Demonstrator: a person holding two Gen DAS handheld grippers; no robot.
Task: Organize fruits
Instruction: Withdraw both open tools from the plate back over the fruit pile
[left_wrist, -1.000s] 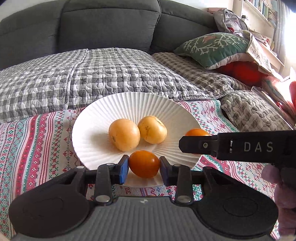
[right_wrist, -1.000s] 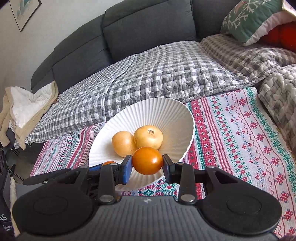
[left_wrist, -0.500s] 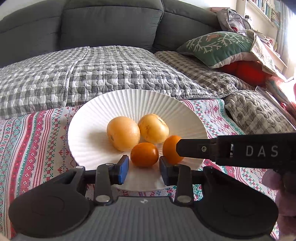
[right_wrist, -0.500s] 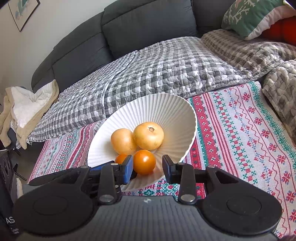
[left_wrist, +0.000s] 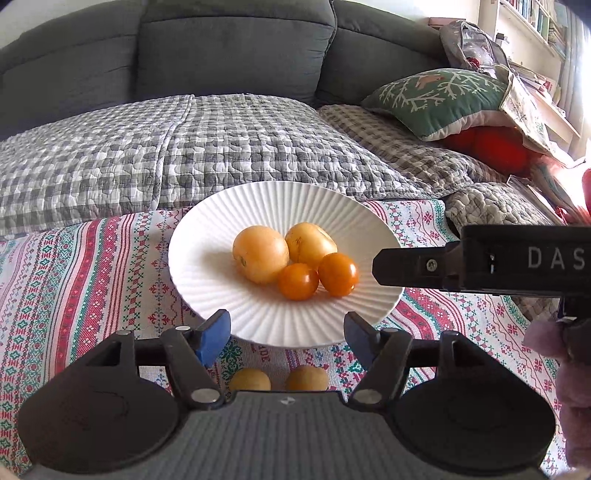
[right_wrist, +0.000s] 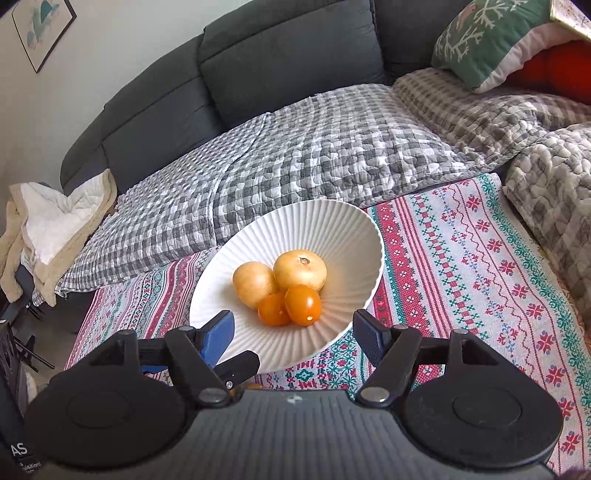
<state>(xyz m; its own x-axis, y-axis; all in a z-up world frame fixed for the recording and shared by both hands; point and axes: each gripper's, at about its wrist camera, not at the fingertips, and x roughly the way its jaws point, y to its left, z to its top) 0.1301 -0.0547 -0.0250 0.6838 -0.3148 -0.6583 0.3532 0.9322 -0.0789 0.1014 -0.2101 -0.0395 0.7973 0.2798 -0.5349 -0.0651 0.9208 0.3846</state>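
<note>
Both my grippers, left (left_wrist: 287, 335) and right (right_wrist: 293, 335), gape empty. Four fruits in plate (left_wrist: 207, 236). Next: fetch two fruits (left_wrist: 277, 379) on cloth below.

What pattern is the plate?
Plain white plate with radial ribbing; clearest in the left wrist view.

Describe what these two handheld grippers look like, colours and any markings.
Both are black plastic. The left gripper and right gripper each have blue finger pads, two round black discs, silver screws and a ribbed grey base. White letters "DAS" mark the right gripper's side.
</note>
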